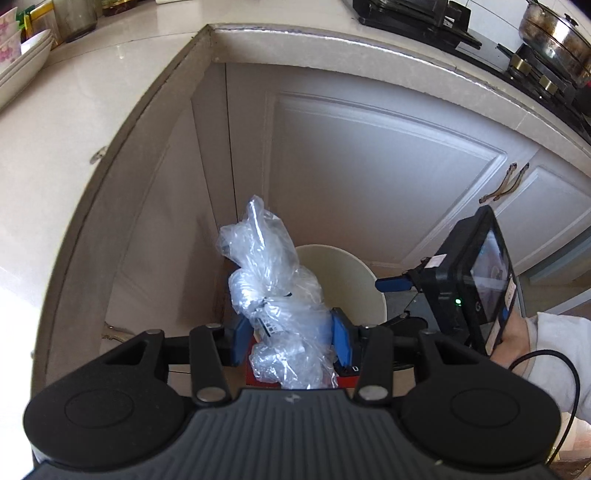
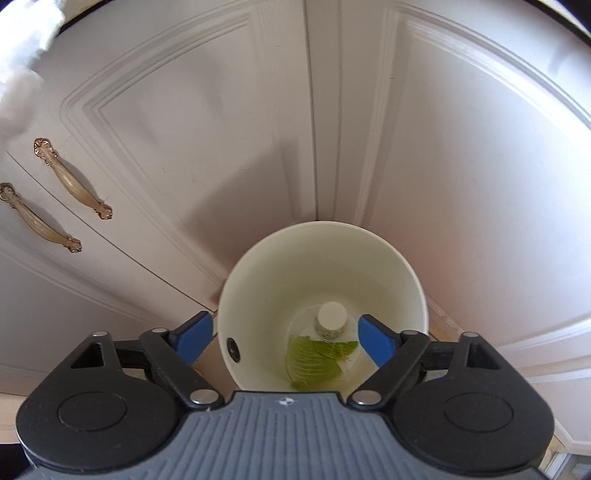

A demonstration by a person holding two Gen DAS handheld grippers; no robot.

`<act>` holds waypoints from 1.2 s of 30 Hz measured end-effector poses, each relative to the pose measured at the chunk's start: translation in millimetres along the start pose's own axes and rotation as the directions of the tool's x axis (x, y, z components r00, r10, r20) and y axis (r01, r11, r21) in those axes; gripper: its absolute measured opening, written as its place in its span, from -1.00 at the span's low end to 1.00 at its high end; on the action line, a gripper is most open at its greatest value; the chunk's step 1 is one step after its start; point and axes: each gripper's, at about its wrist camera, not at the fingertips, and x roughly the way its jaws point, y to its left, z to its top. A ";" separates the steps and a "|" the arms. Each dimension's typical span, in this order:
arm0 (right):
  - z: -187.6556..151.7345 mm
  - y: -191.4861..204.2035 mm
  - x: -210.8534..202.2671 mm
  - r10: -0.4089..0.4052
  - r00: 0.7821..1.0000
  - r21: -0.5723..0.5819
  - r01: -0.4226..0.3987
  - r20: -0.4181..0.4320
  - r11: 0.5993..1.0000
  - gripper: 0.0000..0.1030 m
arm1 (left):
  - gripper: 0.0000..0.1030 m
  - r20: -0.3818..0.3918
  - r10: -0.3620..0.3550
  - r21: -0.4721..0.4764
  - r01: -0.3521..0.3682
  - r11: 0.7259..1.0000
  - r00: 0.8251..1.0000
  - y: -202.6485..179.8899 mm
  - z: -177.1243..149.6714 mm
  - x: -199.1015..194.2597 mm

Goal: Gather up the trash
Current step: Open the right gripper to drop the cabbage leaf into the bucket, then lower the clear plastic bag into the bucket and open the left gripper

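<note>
L gripper (image 1: pixel 291 338): blue fingers clamped on crumpled clear plastic bag (image 1: pixel 275 295), one pad each side. Bag's long axis runs upright, twisted top pointing up toward the cabinet door (image 1: pixel 369 173); lower end hangs below the pads over a red item (image 1: pixel 258 369), kind unclear. Bag held just in front of the cream trash bin (image 1: pixel 354 280), partly covering its L rim.

Countertop (image 1: pixel 74 129) to the L, w/ stacked plates (image 1: pixel 22 59) at far L edge. Far R: stove w/ steel pot (image 1: pixel 554 33).

R gripper (image 2: pixel 286 338): fingers spread wide apart, nothing between them, hovering over the bin's mouth (image 2: pixel 321 240). Bin sits in the corner against cabinet doors. Inside, on the bottom: green leaf (image 2: pixel 314 362) and, beside it, a small clear bottle w/ white cap (image 2: pixel 331 316), standing cap-up. Two brass door handles (image 2: pixel 70 177) at L.
</note>
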 end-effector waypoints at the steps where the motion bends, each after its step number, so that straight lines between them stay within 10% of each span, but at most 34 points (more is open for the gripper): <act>1: -2.8 -0.9 -3.0 -0.009 1.000 0.001 0.009 0.005 1.000 0.90 | -0.15 -0.005 -0.002 0.000 0.002 1.000 1.000 -1.5 0.1 4.5; 20: -42.0 -26.3 -71.3 -0.114 0.991 0.121 0.105 0.072 0.987 1.00 | -0.12 -0.081 -0.103 0.113 0.112 0.987 0.991 -55.8 20.2 125.1; 24: -46.4 -28.7 -75.9 -0.127 0.989 0.134 0.116 0.075 0.984 1.00 | 0.61 -0.067 -0.142 0.157 0.151 0.976 0.988 -69.9 25.8 136.2; 36: -45.7 -32.2 -80.4 -0.133 0.987 0.134 0.119 0.096 0.984 1.00 | 0.70 -0.021 -0.094 0.185 0.096 0.978 0.995 -74.3 34.0 124.1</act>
